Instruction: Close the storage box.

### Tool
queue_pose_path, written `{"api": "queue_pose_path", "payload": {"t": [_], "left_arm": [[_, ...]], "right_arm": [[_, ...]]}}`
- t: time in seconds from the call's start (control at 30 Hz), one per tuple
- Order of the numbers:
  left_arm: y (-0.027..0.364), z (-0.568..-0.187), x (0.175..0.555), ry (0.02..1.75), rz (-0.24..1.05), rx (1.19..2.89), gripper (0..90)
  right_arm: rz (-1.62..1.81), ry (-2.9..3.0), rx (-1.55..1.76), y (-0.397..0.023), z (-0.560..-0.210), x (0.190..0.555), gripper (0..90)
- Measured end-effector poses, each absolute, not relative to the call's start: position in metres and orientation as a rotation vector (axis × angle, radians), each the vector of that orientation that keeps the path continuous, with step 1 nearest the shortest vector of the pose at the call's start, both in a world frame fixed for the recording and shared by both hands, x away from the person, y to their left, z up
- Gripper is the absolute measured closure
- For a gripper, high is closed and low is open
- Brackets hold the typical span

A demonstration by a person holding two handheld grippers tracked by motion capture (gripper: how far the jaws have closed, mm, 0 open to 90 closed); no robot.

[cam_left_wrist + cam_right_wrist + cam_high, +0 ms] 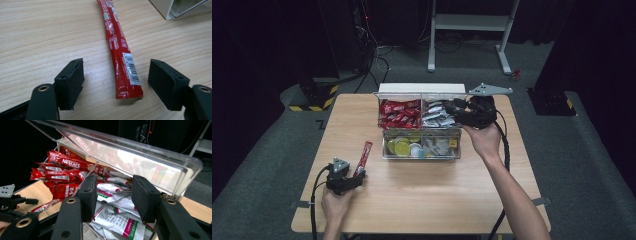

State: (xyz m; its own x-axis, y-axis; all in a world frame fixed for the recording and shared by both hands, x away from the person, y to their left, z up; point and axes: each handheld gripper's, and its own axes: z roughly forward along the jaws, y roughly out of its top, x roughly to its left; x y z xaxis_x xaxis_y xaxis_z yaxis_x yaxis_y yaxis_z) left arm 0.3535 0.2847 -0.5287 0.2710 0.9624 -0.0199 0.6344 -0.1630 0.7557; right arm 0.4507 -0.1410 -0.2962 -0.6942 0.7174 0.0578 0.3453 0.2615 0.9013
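Left tool (116,82) gapes wide, gripping nothing, w/ long red foil stick sachet (120,57) flat on wood surface (37,37) btwn its jaws; right tool (113,195), part-open over white sachets (117,222), may snag several.

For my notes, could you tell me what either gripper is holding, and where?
Nothing: the left gripper stands open around the red sachet stick; the right gripper hangs open over white sachets.

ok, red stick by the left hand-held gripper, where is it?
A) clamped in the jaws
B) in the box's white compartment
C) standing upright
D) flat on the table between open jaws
D: the red stick lies flat on the table, with the left hand-held gripper jaws apart on either side, not touching it.
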Motion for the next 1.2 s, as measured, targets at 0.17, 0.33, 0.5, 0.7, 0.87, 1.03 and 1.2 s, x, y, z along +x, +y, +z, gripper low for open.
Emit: {"api": "queue_pose_path", "payload": {"t": [0.17, 0.33, 0.5, 0.7, 0.87, 1.03, 1.2], "left_arm": [[0.283, -0.529, 0.353, 1.438, 0.644, 1.901, 28.7], [0.284, -0.529, 0.353, 1.441, 0.639, 1.894, 28.9], [0.284, -0.529, 0.353, 1.442, 0.638, 1.885, 29.1], [0.285, -0.529, 0.353, 1.442, 0.639, 1.884, 29.2], [0.286, -0.528, 0.353, 1.445, 0.632, 1.886, 29.2], [0.286, -0.528, 0.353, 1.448, 0.63, 1.885, 29.2], [0.286, -0.528, 0.353, 1.454, 0.626, 1.878, 29.2]], "right_arm": [[1.414, 2.177, 0.974, -0.146, -0.298, 0.448, 54.8], [1.425, 2.165, 0.984, -0.153, -0.297, 0.446, 54.8], [1.432, 2.142, 0.989, -0.158, -0.293, 0.446, 54.9], [1.414, 2.127, 0.976, -0.159, -0.284, 0.444, 55.8], [1.437, 2.122, 0.978, -0.163, -0.288, 0.441, 54.8], [1.446, 2.12, 0.984, -0.167, -0.291, 0.437, 54.5], [1.447, 2.09, 1.003, -0.176, -0.288, 0.437, 54.2]]}}
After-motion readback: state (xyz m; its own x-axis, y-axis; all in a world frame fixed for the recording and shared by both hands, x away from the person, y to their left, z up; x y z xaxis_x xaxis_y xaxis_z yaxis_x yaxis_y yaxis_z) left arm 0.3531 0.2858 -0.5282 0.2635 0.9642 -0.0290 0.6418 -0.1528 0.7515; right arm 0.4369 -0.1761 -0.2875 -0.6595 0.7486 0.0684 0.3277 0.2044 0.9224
